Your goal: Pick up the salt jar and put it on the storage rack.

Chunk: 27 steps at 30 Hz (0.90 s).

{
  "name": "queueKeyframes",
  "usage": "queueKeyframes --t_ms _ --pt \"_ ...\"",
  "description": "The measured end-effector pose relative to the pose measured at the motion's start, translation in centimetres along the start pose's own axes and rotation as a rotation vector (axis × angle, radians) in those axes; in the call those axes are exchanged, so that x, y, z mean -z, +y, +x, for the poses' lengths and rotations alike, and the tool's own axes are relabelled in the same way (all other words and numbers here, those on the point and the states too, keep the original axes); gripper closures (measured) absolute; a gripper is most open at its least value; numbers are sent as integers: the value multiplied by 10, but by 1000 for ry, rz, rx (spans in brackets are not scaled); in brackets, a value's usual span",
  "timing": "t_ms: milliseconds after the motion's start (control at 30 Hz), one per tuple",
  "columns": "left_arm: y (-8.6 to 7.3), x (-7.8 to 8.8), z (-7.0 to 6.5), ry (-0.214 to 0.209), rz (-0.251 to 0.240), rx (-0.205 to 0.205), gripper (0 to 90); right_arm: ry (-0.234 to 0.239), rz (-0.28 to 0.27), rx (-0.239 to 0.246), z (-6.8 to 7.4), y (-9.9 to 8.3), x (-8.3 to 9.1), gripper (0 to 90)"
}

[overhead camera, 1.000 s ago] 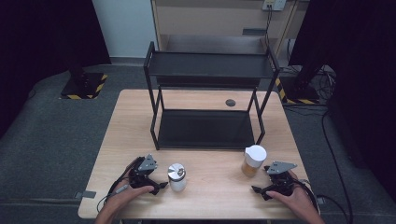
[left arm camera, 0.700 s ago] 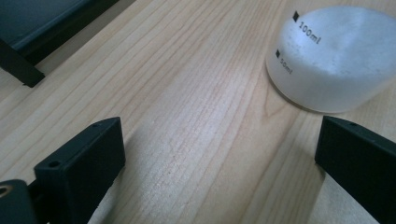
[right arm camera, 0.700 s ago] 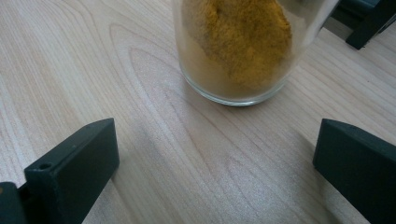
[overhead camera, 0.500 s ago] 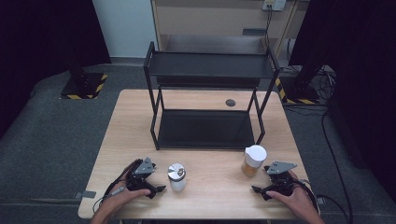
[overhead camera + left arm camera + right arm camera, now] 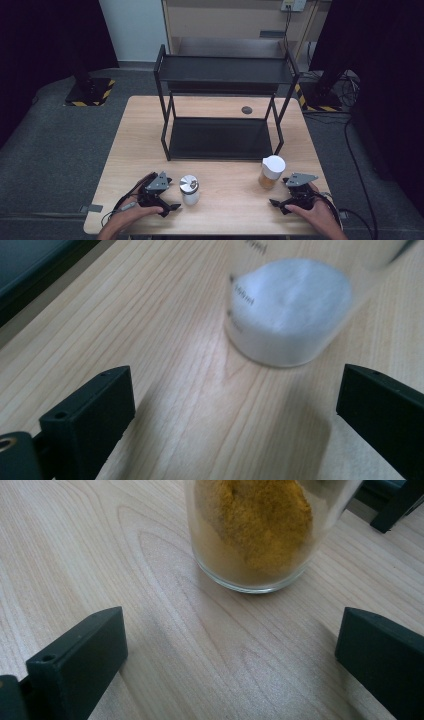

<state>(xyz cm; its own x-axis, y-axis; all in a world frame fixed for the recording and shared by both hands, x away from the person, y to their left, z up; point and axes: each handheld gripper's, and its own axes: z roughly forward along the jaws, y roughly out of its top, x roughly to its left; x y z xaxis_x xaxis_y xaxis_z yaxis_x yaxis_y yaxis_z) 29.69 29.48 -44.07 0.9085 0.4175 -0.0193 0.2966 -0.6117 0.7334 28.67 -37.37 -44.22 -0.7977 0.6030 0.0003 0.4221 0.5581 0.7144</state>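
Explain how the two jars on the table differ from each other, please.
The left jar holds white powder and has a silver lid; the right jar holds yellow-orange powder and has a white lid. The left jar stands nearer the table's front edge than the right jar. Both stand upright, each ahead of an open claw, untouched.

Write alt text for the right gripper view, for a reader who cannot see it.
A clear glass jar of yellow-orange powder stands on a light wooden table, just ahead of the right gripper. The gripper's two black jaws rise from the bottom corners, wide apart, with bare wood between them and no contact with the jar.
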Motion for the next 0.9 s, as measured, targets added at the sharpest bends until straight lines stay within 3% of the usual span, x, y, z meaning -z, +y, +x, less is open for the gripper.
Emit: queueKeyframes --t_ms 633,867,900 --pt "13 -13 -4 -63 -65 -22 12 0 0 0 0 0 0 11" --pt "15 -18 -5 -75 -101 -12 12 0 0 0 0 0 0 11" --pt "13 -20 -2 -96 -126 -1 12 0 0 0 0 0 0 11"
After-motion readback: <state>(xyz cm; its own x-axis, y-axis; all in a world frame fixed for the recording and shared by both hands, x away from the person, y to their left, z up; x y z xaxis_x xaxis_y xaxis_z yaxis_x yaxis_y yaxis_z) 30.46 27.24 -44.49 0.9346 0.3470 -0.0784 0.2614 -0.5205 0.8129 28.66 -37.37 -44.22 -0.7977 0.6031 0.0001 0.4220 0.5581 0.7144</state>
